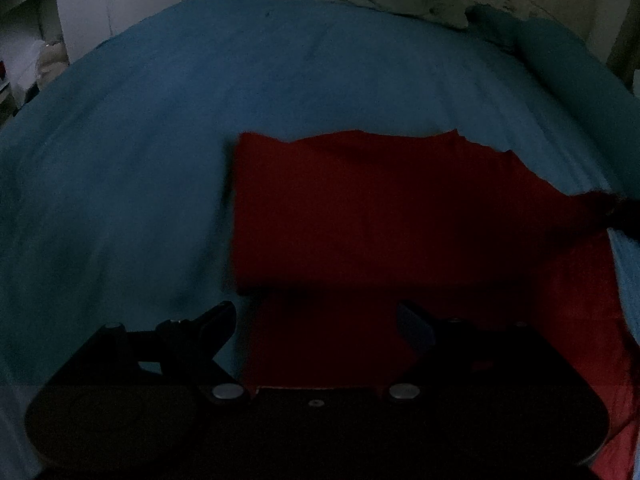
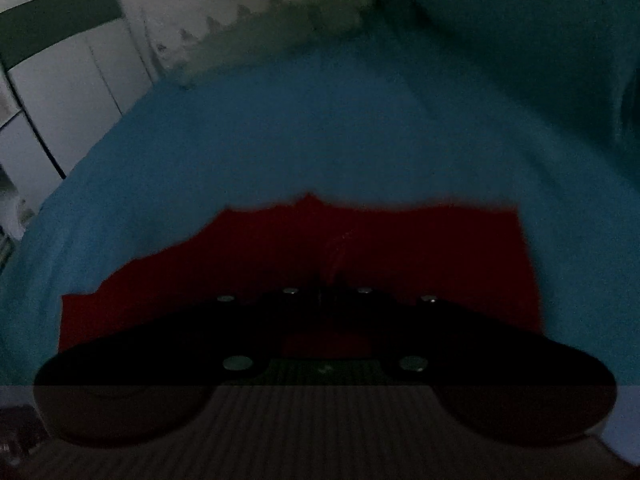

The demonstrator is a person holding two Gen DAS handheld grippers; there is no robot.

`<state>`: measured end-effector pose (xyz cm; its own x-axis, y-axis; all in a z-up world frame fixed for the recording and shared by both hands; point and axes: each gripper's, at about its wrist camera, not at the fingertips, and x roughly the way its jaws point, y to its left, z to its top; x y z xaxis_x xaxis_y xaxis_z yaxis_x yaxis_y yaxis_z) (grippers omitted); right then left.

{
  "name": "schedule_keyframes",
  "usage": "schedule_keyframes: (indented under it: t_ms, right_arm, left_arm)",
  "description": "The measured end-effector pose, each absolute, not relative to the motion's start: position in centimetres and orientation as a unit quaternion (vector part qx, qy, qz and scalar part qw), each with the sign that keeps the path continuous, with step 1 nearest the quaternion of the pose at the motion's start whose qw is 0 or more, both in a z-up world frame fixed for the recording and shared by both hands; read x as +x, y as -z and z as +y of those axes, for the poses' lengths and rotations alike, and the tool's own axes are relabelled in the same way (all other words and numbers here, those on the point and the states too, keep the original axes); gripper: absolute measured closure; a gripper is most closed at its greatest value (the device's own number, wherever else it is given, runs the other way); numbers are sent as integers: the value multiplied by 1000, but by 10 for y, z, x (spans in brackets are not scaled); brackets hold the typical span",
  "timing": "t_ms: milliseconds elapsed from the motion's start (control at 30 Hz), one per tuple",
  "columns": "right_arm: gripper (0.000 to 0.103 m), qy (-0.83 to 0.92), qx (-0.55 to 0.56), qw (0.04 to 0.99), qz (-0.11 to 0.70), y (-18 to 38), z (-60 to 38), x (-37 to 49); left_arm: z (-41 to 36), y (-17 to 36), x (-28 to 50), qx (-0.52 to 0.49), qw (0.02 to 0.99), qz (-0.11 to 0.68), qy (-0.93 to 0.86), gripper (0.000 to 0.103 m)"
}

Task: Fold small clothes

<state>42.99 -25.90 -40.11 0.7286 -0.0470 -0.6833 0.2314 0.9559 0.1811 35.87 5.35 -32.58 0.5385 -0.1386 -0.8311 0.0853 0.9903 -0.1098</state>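
Where the blue bed carries it, folded red cloth lies at centre. Left gripper: jaws spread wide, empty, over cloth's 6 o'clock edge. Right gripper: jaws clenched on cloth. No writing legible.

Your left gripper has its jaws spread wide, nothing between the fingertips, and it's hovering low and pointing pretty level. Your right gripper looks pinched together, fingers meeting at the centre, but it's too dark and blurry there to say if anything's caught in them.
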Motion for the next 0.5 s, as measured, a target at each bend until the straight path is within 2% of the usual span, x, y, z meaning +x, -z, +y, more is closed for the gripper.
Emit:
schedule_keyframes:
  t_ms: [100,200,300,367,400,433,500]
  right_arm:
    - [83,113,65,934,334,387,-271,417]
    - [83,152,67,917,364,409,-296,411]
    - [78,158,61,903,395,438,-304,410]
    - [68,169,53,897,406,446,-305,407]
    - [57,180,57,892,411,447,-307,405]
    - [41,194,60,889,411,446,-307,402]
    - [22,206,53,895,393,434,-305,383]
  left_arm:
    - [53,329,359,-28,875,479,66,13]
    - [54,331,358,-29,873,483,64,13]
    - [57,335,356,-25,871,486,64,13]
    - [59,335,354,-22,871,487,64,13]
    - [60,335,353,-21,871,487,65,13]
    - [61,335,351,-20,870,487,66,13]
    - [64,335,347,-17,869,491,67,13]
